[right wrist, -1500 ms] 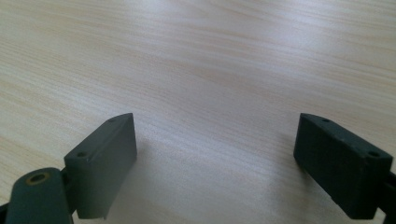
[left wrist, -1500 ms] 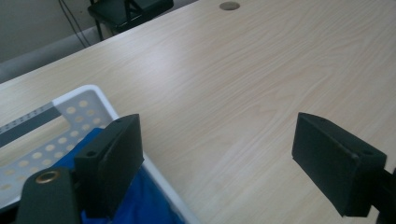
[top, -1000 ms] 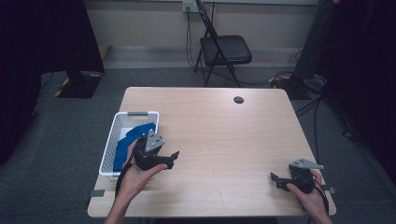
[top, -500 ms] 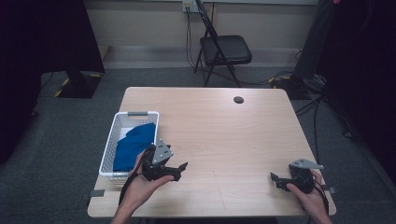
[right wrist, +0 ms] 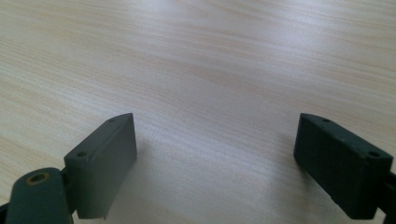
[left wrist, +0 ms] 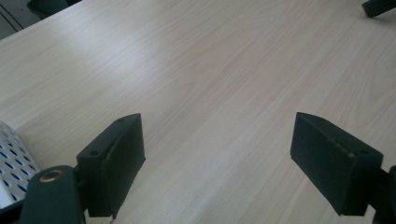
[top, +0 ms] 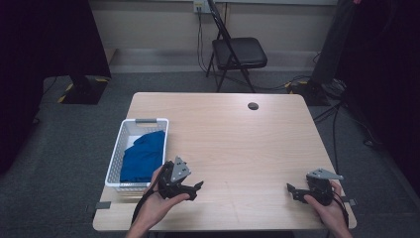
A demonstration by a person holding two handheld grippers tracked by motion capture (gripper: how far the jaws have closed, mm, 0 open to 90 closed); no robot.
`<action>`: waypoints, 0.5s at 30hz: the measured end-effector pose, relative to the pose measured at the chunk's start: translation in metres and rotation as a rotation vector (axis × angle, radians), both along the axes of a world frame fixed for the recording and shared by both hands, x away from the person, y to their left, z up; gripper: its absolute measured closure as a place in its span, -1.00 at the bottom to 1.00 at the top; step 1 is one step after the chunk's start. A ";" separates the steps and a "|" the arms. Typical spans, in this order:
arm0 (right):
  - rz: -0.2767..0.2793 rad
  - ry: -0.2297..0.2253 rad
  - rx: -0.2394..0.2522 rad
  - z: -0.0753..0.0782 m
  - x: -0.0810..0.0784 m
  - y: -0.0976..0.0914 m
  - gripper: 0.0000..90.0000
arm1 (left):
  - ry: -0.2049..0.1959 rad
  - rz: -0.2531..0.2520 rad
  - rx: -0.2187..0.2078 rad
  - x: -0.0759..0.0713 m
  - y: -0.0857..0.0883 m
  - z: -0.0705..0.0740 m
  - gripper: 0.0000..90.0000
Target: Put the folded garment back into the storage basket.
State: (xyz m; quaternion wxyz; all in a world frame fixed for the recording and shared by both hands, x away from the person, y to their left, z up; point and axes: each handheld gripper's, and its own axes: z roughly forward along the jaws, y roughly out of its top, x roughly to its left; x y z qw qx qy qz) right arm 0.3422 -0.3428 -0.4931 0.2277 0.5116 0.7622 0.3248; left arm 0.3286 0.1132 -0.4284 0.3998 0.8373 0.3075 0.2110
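basket [left wrist: 9, 154] cut off by left tool view's edge, cloth [top: 142, 154] partly hidden.

Wooden table [top: 233, 144]; white basket [top: 130, 130]; black disc [top: 253, 106]

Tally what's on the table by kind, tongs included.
White basket: 1
Blue cloth, in the basket: 1
Dark round disc: 1
Tongs: 2, left tongs and right tongs, both open and empty
Total: 5

A black folding chair [top: 236, 54] stands on the grey floor [top: 74, 129] just beyond the worktop's [top: 233, 144] far edge. A small dark round disc [top: 253, 106] lies on the worktop near that edge, and cables [top: 341, 106] trail off its right side.
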 end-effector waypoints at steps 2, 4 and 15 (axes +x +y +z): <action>0.000 0.000 0.000 0.000 0.000 0.000 -0.73 | 0.008 -0.009 -0.002 -0.001 -0.003 -0.004 -0.63; 0.000 0.000 0.000 0.000 0.000 0.000 -0.73 | 0.012 -0.008 0.008 -0.001 -0.005 -0.008 -0.64; 0.000 0.000 0.000 0.000 0.000 0.000 -0.73 | 0.048 -0.032 -0.012 -0.004 -0.016 -0.024 -0.64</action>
